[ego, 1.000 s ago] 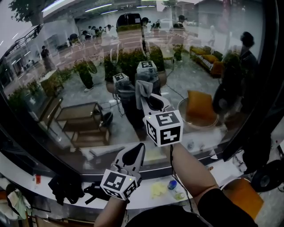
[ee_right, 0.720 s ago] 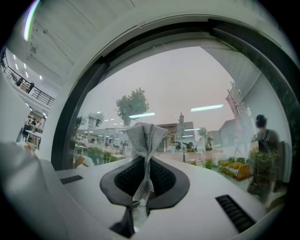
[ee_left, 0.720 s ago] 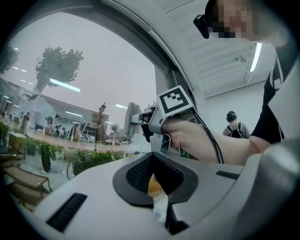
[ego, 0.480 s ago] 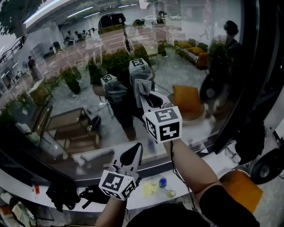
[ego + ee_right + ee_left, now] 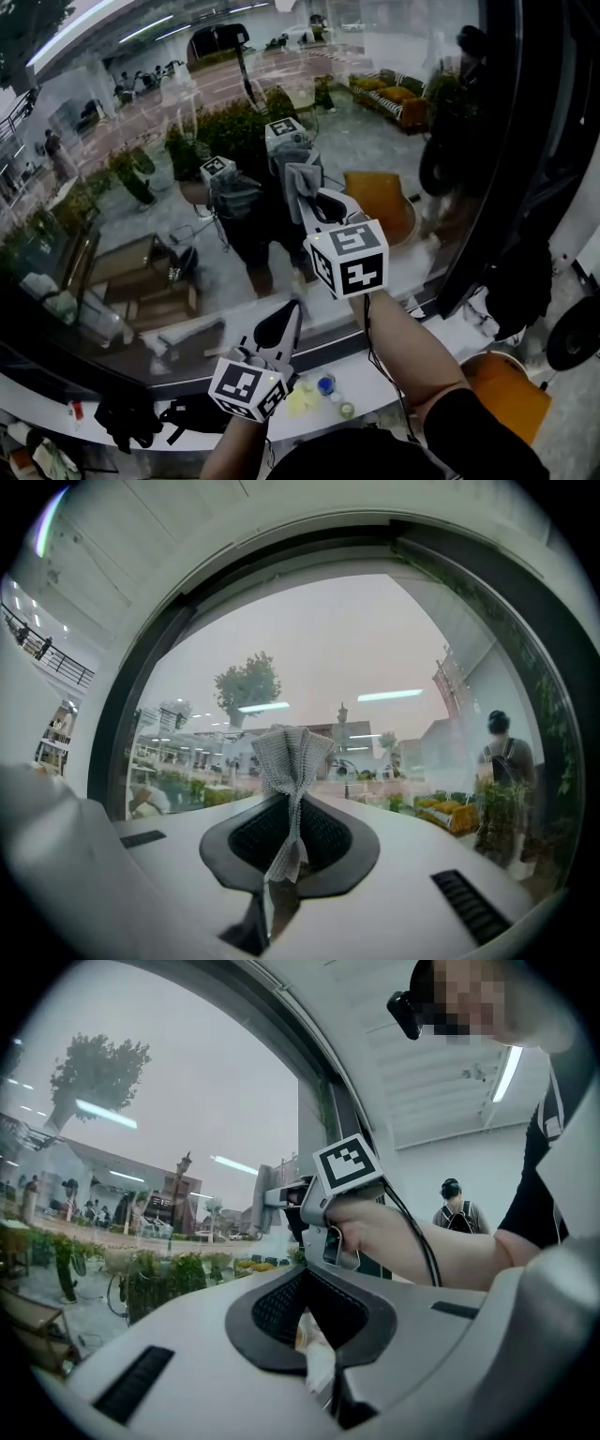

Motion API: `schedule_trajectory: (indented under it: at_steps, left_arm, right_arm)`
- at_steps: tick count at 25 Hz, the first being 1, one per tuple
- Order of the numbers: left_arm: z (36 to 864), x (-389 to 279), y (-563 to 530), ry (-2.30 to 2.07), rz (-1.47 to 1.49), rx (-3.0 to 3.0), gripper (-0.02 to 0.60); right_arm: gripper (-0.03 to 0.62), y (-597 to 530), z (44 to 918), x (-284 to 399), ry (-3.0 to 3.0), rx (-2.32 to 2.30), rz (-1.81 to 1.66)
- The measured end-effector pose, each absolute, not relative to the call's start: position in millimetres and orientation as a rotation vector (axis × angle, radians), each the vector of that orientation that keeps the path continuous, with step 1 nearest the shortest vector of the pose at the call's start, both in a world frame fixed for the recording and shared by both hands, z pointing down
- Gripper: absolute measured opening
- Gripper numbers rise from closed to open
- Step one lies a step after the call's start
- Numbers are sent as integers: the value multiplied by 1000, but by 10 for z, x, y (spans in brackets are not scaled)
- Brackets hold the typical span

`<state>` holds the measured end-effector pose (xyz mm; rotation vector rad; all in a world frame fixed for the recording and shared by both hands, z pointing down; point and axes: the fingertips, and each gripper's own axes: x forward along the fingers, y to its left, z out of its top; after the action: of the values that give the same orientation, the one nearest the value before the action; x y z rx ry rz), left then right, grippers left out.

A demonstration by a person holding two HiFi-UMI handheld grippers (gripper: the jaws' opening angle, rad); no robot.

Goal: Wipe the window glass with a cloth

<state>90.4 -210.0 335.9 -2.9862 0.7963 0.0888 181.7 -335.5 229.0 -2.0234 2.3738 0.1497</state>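
Note:
The window glass (image 5: 141, 141) fills the head view and mirrors both grippers. My right gripper (image 5: 317, 202) is raised to the pane, shut on a grey knitted cloth (image 5: 302, 183) that sits at the glass. In the right gripper view the cloth (image 5: 286, 757) stands bunched out of the jaws of my right gripper (image 5: 289, 803), with the glass (image 5: 375, 649) just beyond. My left gripper (image 5: 286, 323) hangs lower, near the sill, jaws together. In the left gripper view a small pale scrap shows in the narrow gap of my left gripper (image 5: 307, 1288); what it is I cannot tell.
A white sill (image 5: 394, 366) runs under the glass, with a black bundle (image 5: 131, 417), a yellow rag (image 5: 302, 401) and small caps (image 5: 326, 384) on it. A dark window frame (image 5: 487, 169) rises at the right. An orange stool (image 5: 502, 389) stands below. A person with a backpack (image 5: 452, 1211) stands behind.
The view has swung, so the dark frame at the right has come further in. The right gripper keeps the cloth at the glass, slightly higher. The left gripper has barely moved.

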Motion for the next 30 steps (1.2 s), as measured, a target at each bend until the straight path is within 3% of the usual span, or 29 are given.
schedule_trajectory:
  at_steps: [11, 30]
  left_arm:
    - [3466, 1928, -2028, 676, 69, -3038, 8]
    - [3558, 3024, -1877, 541, 50, -3093, 8]
  right_arm:
    - [44, -3194, 2412, 3021, 2276, -2124, 124]
    - [44, -2880, 2602, 4795, 2078, -2337, 70]
